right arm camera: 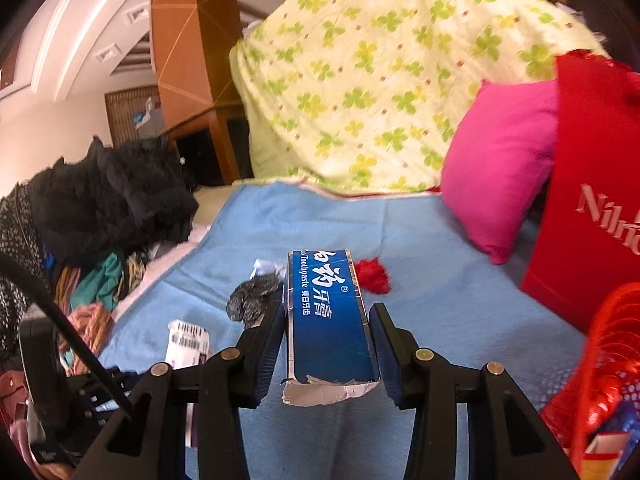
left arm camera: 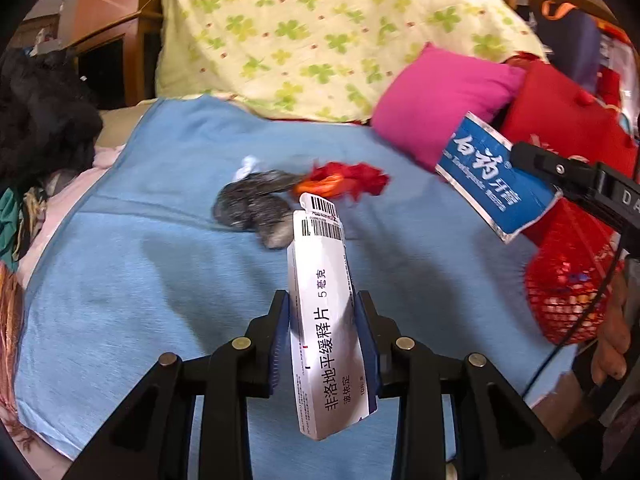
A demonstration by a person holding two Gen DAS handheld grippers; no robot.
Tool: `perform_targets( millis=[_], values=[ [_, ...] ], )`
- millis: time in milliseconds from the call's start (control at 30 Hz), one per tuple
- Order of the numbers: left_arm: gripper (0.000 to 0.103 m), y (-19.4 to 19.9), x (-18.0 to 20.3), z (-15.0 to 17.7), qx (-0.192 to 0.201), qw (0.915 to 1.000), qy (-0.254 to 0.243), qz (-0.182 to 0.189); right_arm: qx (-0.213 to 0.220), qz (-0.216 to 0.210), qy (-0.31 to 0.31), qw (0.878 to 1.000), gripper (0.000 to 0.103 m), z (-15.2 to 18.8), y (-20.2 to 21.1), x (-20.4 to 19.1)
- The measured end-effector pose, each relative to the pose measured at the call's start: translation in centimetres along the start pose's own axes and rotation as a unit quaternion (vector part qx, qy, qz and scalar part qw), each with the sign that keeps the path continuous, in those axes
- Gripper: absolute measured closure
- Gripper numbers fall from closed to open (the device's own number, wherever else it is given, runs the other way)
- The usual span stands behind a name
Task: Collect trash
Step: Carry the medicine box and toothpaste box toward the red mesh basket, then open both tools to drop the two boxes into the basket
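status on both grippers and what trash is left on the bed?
Left gripper shut on white medicine box. Right gripper shut on blue toothpaste box. Grey wad and red scrap left on blue blanket. Nothing blocking.

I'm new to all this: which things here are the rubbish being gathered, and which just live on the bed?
Rubbish:
- white medicine box, in the left fingers
- blue toothpaste box, in the right fingers
- grey crumpled wrapper
- red scrap
- red mesh basket, probably the bin

Just there:
- pink pillow
- clover quilt
- blue blanket
- red bag

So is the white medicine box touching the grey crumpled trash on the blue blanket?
Apart. In the left wrist view the white medicine box is lifted in the jaws; the grey crumpled trash lies on the blanket.
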State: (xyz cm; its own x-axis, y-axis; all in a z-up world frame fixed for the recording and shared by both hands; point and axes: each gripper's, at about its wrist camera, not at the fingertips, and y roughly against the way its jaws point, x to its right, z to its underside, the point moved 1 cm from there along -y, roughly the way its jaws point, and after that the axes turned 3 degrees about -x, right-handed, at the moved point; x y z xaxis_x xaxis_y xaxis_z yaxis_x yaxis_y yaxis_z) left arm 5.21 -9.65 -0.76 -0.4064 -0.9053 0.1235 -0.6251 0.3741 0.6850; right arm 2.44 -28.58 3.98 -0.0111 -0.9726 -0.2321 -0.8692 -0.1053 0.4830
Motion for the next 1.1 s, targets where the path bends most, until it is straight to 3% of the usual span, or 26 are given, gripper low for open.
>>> perform_targets(
  millis=[500, 800, 1100],
  values=[
    [0.068, 5.4, 12.1, -3.1, 0.044, 0.9925, -0.084, 0.076, 0.106, 0.043, -0.098, 0.989, 0.056, 1.6, 11.3, 8.6],
    [0.068, 6.0, 19.6, -4.6, 0.057, 0.9819, -0.123, 0.132, 0.152, 0.067, -0.195, 0.967, 0.056, 2.8, 16.0, 17.1],
    [0.067, 4.5, 26.1, -6.4, 0.051, 0.9719, -0.144, 0.179, 0.175, 0.071, -0.274, 0.943, 0.056, 4.2, 18.7, 22.9]
  ],
)
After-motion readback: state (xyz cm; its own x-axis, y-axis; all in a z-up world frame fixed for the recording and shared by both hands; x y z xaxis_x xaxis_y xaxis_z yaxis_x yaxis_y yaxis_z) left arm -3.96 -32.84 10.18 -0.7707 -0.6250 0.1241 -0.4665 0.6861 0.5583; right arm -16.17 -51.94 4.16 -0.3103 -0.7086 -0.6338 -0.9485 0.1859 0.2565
